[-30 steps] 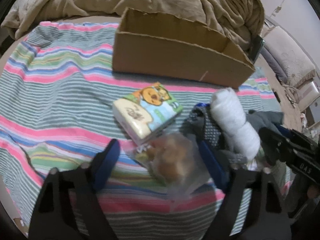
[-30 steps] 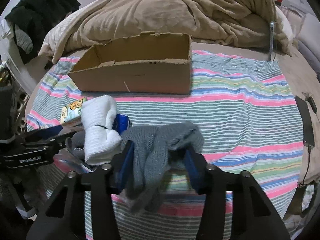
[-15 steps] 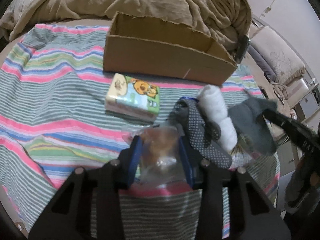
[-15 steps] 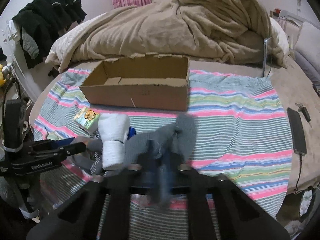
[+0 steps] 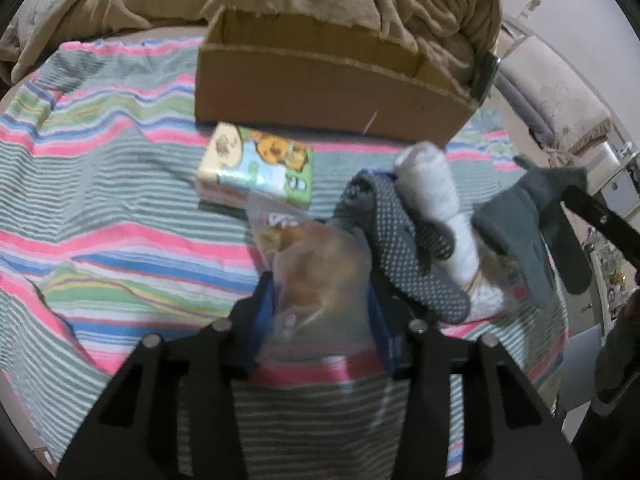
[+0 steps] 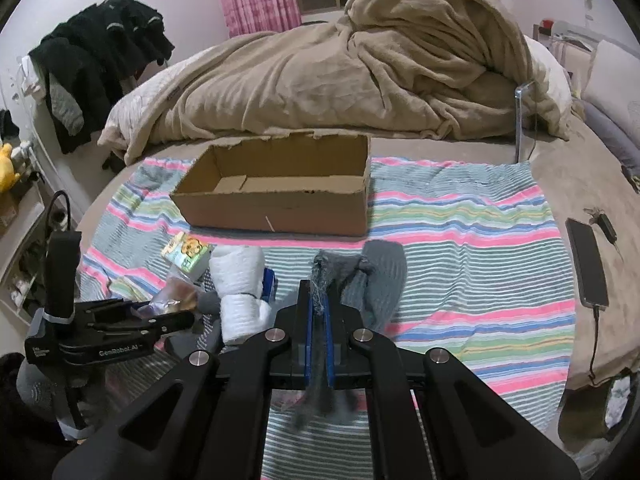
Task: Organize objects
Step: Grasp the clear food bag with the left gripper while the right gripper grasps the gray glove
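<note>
Clamping a clear snack bag [image 5: 320,276], left gripper [image 5: 320,312] sits low over the striped blanket [image 5: 120,184], aimed at the cardboard box [image 5: 320,92]. Right wrist view: right gripper [image 6: 319,320] nearly closed, pinching a gray knit glove [image 6: 372,276], level, facing the box [image 6: 280,204].

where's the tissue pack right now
The tissue pack lies on the striped blanket, just in front of the cardboard box's left end, left of the white roll.
</note>
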Available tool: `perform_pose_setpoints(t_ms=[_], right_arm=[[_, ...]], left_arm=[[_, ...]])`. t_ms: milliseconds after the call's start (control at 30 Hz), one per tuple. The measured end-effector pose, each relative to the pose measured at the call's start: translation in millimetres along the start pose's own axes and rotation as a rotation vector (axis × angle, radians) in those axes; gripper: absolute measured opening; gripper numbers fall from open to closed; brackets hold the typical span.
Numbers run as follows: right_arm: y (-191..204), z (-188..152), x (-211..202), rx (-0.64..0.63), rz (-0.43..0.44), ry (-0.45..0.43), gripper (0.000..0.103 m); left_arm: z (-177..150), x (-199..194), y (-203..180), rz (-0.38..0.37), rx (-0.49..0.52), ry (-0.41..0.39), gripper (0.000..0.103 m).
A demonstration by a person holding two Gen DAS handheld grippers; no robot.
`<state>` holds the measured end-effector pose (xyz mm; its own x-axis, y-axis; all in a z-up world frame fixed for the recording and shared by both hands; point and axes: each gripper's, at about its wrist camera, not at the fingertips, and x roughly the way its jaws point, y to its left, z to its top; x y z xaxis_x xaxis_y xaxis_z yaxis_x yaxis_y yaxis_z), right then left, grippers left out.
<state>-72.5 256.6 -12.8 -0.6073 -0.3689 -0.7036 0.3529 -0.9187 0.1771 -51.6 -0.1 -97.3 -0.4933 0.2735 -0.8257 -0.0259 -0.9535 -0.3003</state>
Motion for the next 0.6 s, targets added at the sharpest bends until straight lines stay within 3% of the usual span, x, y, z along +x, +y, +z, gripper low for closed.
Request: perform_pose_setpoints(t_ms=[300,600], right_arm=[[4.5,18.5,-19.0,-0.028,0.036,-0.060,0.005],[11.1,52.8,-18.2,-0.096,0.071,-0.130,0.005]], left_arm=[[8.2,-36.3,-10.8,-0.032,0.001,-0.100,0.045],[44.1,-64.9,-14.7,-0.035,0.018,-0.190,0.045]])
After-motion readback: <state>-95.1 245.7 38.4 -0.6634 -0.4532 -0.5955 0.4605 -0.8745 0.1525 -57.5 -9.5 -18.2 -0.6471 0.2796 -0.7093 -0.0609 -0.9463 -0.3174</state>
